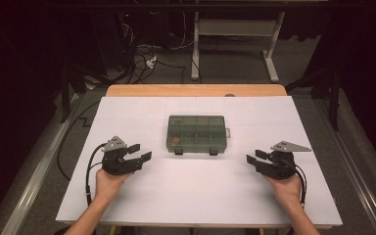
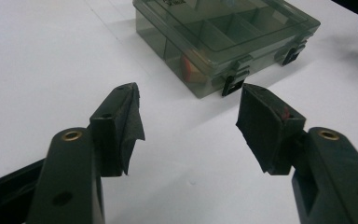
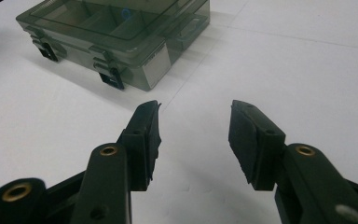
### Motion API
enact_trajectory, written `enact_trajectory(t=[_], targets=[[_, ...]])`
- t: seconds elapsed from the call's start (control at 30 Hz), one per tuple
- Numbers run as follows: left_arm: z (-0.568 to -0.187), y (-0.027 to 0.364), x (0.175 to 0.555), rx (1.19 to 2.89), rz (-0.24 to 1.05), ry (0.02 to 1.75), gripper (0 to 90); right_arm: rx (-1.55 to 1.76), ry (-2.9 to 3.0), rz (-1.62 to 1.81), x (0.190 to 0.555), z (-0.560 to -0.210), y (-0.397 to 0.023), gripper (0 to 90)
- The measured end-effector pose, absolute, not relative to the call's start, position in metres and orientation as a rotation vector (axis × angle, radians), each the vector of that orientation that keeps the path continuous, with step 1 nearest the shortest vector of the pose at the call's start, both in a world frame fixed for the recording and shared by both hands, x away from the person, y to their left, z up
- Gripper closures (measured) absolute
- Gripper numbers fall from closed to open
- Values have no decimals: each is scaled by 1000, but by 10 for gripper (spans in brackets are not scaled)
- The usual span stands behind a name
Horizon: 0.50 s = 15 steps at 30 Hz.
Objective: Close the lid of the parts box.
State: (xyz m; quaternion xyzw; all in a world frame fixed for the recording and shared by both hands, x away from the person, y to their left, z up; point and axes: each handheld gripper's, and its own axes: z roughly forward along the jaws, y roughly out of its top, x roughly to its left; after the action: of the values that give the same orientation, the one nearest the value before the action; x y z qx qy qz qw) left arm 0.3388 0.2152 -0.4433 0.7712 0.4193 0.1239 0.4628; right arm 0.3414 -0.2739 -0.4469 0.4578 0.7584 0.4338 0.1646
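A: From my station I see a dark room, cables on the floor past the far edge, and a white sheet covering the desk [image 1: 127, 196]. What sits on it?

B: One compartment box [image 1: 196, 133], smoky clear plastic, lid down, two black latches [image 1: 178, 151] on the side facing us. It lies ahead of both tongs, roughly midway between them and apart from each.

A: My left tongs [image 1: 140, 152]?

B: Spread, nothing between the pads. In the left gripper view the box [image 2: 223, 39] is just beyond the tips, ahead and a little to the right, one latch [image 2: 233, 84] nearest. Something orange [image 2: 186, 67] shows through the near corner wall; I cannot tell what it is.

A: And the right tongs [image 1: 255, 157]?

B: Also spread and empty, resting in my hand near the desk. In the right gripper view the box [image 3: 116, 35] stands ahead and to the left of the tips, not touching them.

A: Lid?

B: Closed, as far as I can tell.
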Motion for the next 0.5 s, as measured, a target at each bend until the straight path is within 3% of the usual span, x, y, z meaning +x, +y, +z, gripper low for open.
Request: enact_trajectory(t=[0.5], targets=[[-447,224,323,1864,311,1028,397,1281,2164,1235,330,-449,-275,519]])
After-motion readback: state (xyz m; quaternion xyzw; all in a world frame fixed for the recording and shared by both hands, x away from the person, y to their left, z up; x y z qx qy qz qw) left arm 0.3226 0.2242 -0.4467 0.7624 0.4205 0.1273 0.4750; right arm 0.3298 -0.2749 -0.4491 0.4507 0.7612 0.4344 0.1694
